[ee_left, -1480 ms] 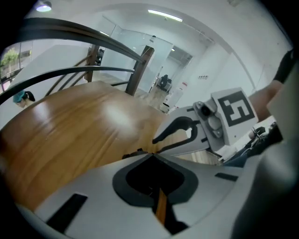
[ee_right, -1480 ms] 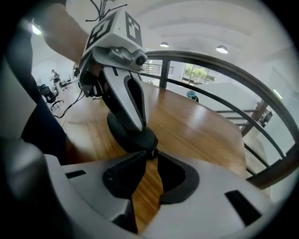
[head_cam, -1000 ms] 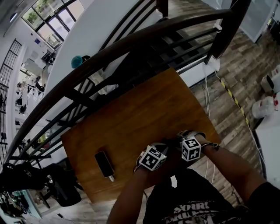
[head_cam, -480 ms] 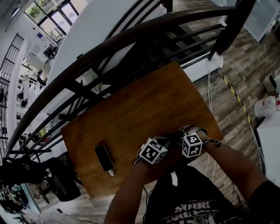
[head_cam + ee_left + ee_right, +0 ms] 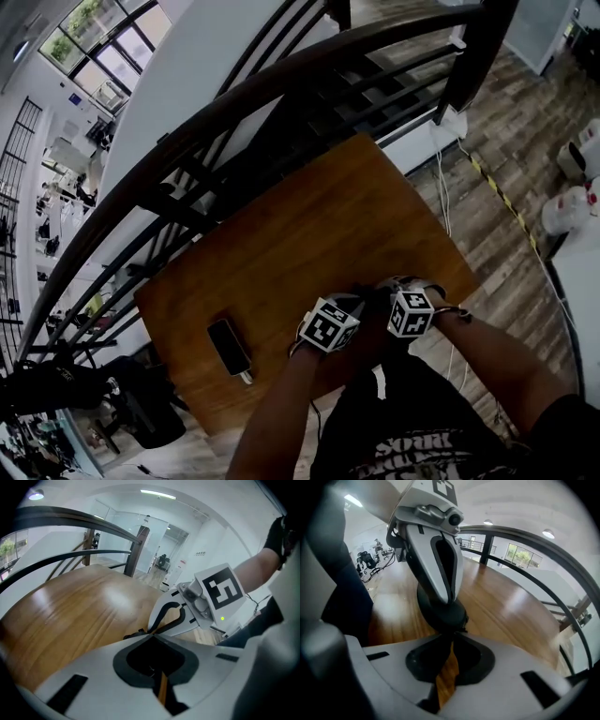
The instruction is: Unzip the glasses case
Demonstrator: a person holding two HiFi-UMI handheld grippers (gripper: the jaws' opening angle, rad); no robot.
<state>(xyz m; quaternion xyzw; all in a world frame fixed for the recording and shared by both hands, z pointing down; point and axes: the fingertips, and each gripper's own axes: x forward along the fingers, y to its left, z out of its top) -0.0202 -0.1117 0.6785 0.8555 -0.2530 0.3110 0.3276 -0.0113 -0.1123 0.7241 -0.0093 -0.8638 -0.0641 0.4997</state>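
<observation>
On the wooden table [image 5: 300, 225], near its front edge, my two grippers meet tip to tip. The glasses case [image 5: 440, 612] is a dark oval pouch, seen best in the right gripper view. My left gripper [image 5: 440, 599] comes down on it from above and is shut on its body. My right gripper [image 5: 451, 637] is shut on the small black zip pull [image 5: 457, 629] at the case's near end. In the head view the marker cubes and hands hide nearly all of the case. The left gripper view shows the right gripper [image 5: 150, 631] pinching a black tab.
A dark phone [image 5: 230, 347] lies on the table to the left of the grippers. A dark curved railing [image 5: 234, 103] runs behind the table's far edge. The person's torso is right at the table's near edge.
Both grippers stay pressed together at the same spot on the table. Only the head view has shifted slightly.
</observation>
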